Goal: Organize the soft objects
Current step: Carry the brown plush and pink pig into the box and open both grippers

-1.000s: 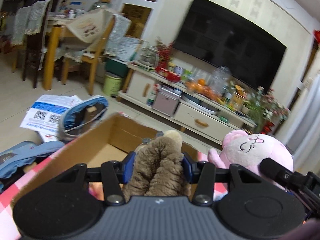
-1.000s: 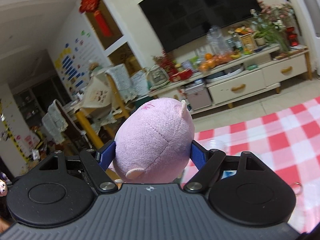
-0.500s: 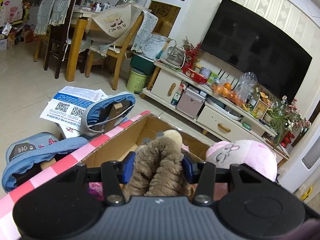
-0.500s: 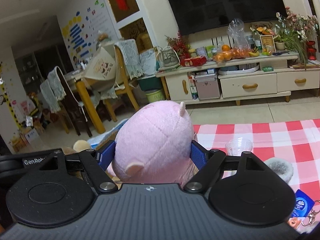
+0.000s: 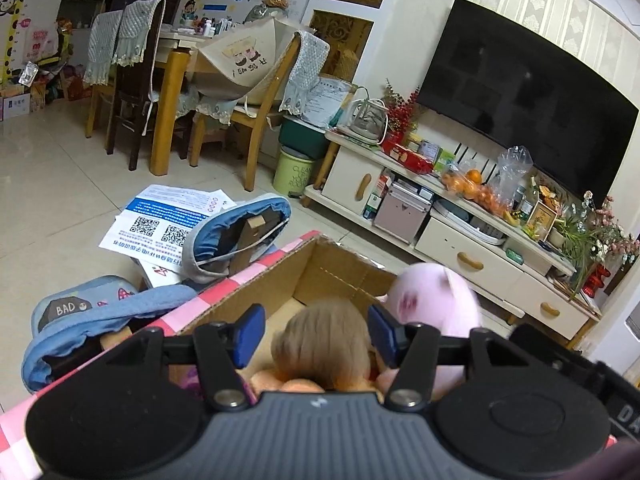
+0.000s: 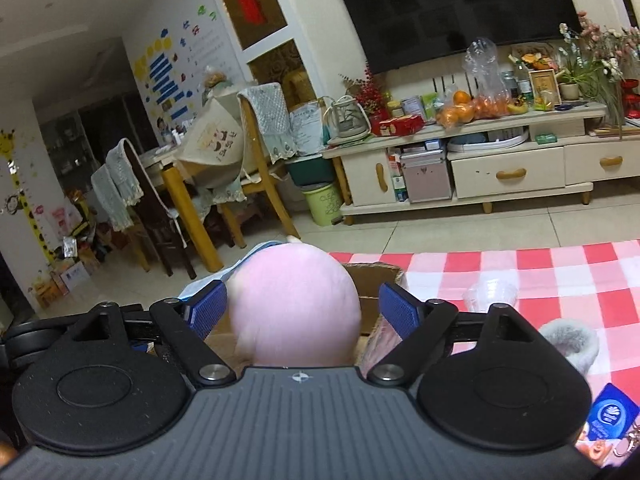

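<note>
An open cardboard box (image 5: 280, 284) stands on the red-checked tablecloth (image 6: 540, 268). My left gripper (image 5: 316, 334) is open above the box; the brown plush toy (image 5: 322, 348) sits blurred between and below its jaws, apart from both pads. My right gripper (image 6: 304, 312) is open too; the pink plush pig (image 6: 294, 308) lies blurred between its spread jaws over the box edge (image 6: 372, 270). The pig also shows in the left wrist view (image 5: 436, 300) at the box's right side.
A clear plastic cup (image 6: 490, 296), a grey fuzzy item (image 6: 570, 340) and a blue packet (image 6: 610, 412) lie on the cloth to the right. Blue bags (image 5: 236, 236) and papers (image 5: 168, 224) lie on the floor to the left. A TV cabinet (image 6: 500, 168) stands beyond.
Both grippers have opened. The brown toy and the pink pig have come free of the pads and are dropping towards the box.
</note>
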`<state>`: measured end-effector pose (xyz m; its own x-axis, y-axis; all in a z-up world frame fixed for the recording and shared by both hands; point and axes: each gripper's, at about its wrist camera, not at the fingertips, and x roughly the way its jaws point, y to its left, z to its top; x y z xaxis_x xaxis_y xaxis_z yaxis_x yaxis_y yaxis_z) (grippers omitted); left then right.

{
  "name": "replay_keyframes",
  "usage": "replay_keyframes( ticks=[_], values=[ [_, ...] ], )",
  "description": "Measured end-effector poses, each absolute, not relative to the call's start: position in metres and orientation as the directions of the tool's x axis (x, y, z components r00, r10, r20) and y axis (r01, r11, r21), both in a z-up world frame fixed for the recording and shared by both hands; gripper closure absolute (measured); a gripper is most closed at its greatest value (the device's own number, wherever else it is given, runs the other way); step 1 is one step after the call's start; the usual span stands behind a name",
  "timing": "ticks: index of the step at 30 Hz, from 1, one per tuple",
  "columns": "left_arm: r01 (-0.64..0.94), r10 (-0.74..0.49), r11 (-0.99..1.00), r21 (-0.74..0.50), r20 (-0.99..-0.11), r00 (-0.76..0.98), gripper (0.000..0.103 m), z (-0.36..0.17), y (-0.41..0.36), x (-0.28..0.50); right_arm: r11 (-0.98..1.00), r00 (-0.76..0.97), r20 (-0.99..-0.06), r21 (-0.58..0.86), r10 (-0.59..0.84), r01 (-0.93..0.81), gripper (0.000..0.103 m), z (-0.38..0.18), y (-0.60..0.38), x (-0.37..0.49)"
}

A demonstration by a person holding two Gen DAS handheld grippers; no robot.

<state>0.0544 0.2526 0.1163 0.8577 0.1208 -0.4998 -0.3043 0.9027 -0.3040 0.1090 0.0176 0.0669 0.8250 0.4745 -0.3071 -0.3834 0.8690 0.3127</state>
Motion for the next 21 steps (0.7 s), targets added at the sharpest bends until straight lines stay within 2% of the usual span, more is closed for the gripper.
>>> replay_keyframes(
  ticks=[21],
  values=[
    [-0.259,0.107,0.932,-0.254,-0.489,0.866,0.025,0.121,0.232,0.047,0.901,0.903,-0.282,0.382,0.324,-0.204,0.000,0.061,-0.024,0.061]
  ],
)
